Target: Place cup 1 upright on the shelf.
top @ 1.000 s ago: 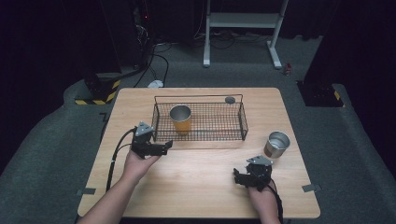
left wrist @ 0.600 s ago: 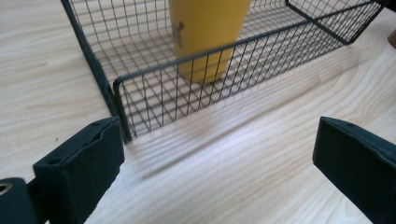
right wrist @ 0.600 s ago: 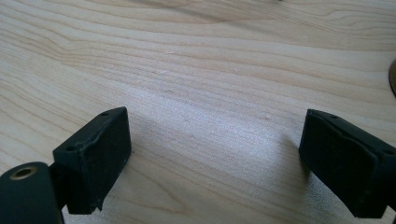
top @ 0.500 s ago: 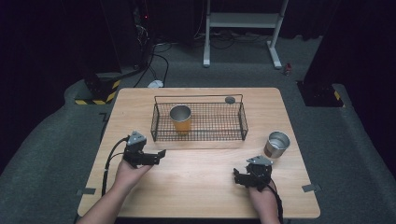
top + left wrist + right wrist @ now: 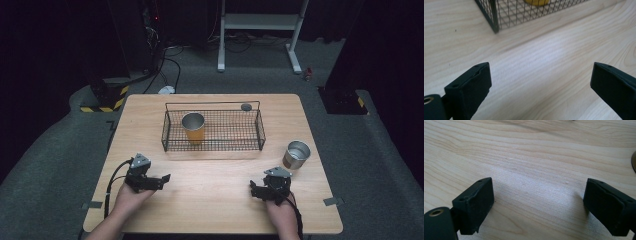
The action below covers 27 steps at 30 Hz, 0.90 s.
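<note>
High view: left tongs [image 5: 161, 178] sit low over the near-left part of the wooden surface [image 5: 215, 200], held in the person's left hand [image 5: 131, 195], jaws pointing right toward the middle. Right tongs [image 5: 256, 190] are at the near right in the right hand [image 5: 280, 210], jaws pointing left, nothing between them. Wire basket [image 5: 212, 127] stands at mid-surface toward the far side, with an orange cup [image 5: 193, 127] upright in its left part. A steel cup [image 5: 296, 154] stands upright outside the basket, to its right and just beyond the right tongs, not touching them. A small dark round thing [image 5: 246, 106] lies by the basket's far rim; can't tell what it is. Left gripper view: left tongs [image 5: 541, 82] wide open, bare wood between the jaws, holding nothing. Basket corner [image 5: 495, 17] is ahead at upper left, well apart from the jaws, and a bit of the orange cup [image 5: 536, 2] shows through the mesh at the top edge. Right gripper view: right tongs [image 5: 537, 203] also wide open and empty, bare wood grain [image 5: 536, 152] ahead of them. A dark curved edge at the far right of this view may be the steel cup's base; too little visible to tell.
</note>
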Tool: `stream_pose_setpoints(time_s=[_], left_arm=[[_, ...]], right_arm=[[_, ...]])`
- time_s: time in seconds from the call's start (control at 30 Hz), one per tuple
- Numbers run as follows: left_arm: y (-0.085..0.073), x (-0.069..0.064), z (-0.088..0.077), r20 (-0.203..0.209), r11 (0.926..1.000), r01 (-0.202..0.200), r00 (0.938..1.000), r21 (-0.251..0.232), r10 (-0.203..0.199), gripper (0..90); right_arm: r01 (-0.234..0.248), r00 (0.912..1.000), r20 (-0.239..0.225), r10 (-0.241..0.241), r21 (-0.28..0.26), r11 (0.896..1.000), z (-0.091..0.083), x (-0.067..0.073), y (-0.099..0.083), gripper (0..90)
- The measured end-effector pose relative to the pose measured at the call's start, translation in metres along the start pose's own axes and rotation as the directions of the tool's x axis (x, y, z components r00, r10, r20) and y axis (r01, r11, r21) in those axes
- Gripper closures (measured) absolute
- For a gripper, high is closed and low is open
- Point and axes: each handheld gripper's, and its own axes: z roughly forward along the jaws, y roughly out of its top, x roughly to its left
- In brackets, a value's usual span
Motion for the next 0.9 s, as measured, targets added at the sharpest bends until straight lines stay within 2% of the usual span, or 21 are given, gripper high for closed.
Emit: stream_pose_setpoints(time_s=[0.27,0.5,0.57,0.63,0.77,0.9], left_arm=[[-0.021,0.002,0.0,-0.041,0.9977,-0.051,0.9977,0.045,0.053,3.9],[-0.029,0.003,0.001,-0.053,0.9943,-0.079,0.9952,0.072,0.083,4.0],[-0.03,0.004,0.003,-0.067,0.9932,-0.089,0.9933,0.075,0.094,3.6],[-0.031,0.004,0.004,-0.089,0.9931,-0.091,0.9913,0.074,0.098,2.8],[-0.032,0.005,0.005,-0.083,0.9944,-0.077,0.993,0.072,0.083,2.5],[-0.033,0.006,0.005,-0.085,0.9952,-0.063,0.994,0.074,0.069,1.0]], right_arm=[[-0.01,1.0,0.001,0.01,0.003,1.0,-0.001,0.0,-0.001,9.4],[0.0,1.0,0.01,0.0,0.0,1.0,-0.002,0.001,-0.001,9.6],[-0.009,0.9998,0.019,0.009,-0.002,1.0,-0.002,0.002,-0.002,9.6],[-0.007,0.9997,0.025,0.007,-0.004,1.0,-0.002,0.003,-0.002,9.6],[-0.018,0.9996,0.022,0.018,-0.002,1.0,-0.002,0.003,-0.002,9.6],[-0.009,0.9998,0.015,0.009,-0.002,1.0,-0.003,0.002,-0.003,9.5]])
